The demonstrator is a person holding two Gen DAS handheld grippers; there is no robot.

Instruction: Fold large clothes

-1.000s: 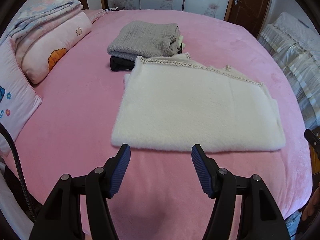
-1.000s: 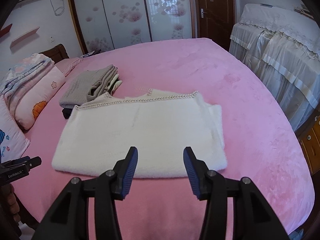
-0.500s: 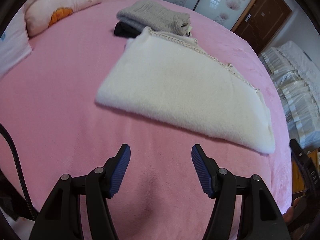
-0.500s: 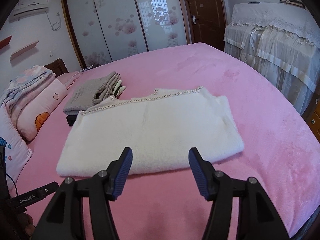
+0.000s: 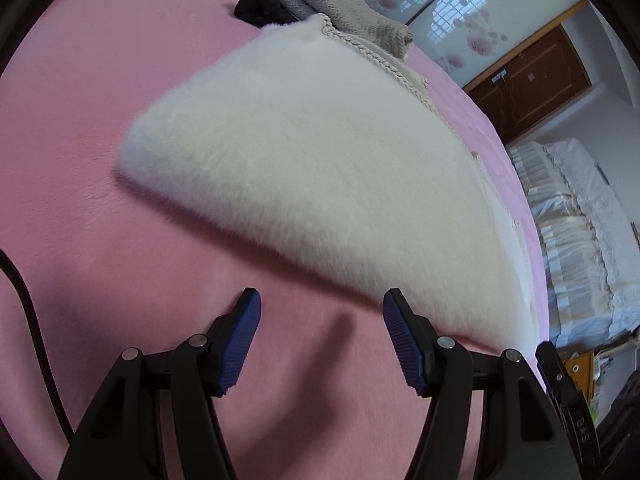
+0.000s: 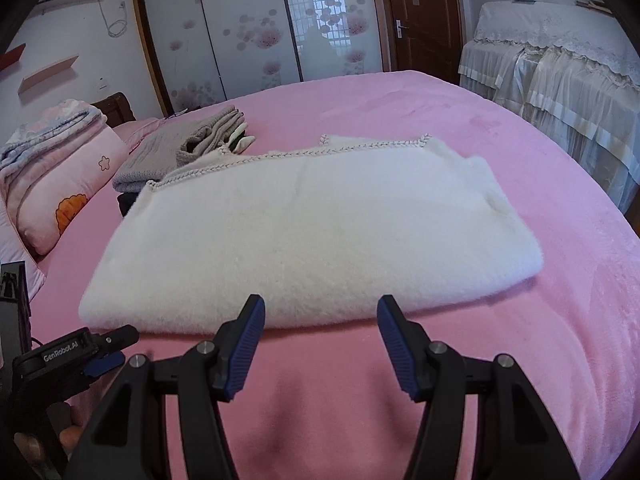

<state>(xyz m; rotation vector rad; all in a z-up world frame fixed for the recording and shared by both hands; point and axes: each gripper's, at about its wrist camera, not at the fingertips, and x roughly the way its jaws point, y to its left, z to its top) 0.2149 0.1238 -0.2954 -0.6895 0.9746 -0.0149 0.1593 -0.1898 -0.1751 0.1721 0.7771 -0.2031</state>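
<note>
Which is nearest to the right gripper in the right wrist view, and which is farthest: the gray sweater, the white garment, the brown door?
1. White garment: directly ahead of the right gripper.
2. Gray sweater: behind it, left.
3. Brown door: back wall, right.

From my feed I see a bed point(image 6: 460, 128) under a pink cover. At its far left side a pink pillow point(image 6: 68, 184) with an orange flower print carries a folded quilt point(image 6: 44, 128). Beyond the bed stand sliding wardrobe doors point(image 6: 256, 32) printed with pink blossoms, and a dark wooden door point(image 6: 420, 16) just right of them. Right of the bed is furniture draped in pale lace cloth point(image 6: 560, 64).
</note>
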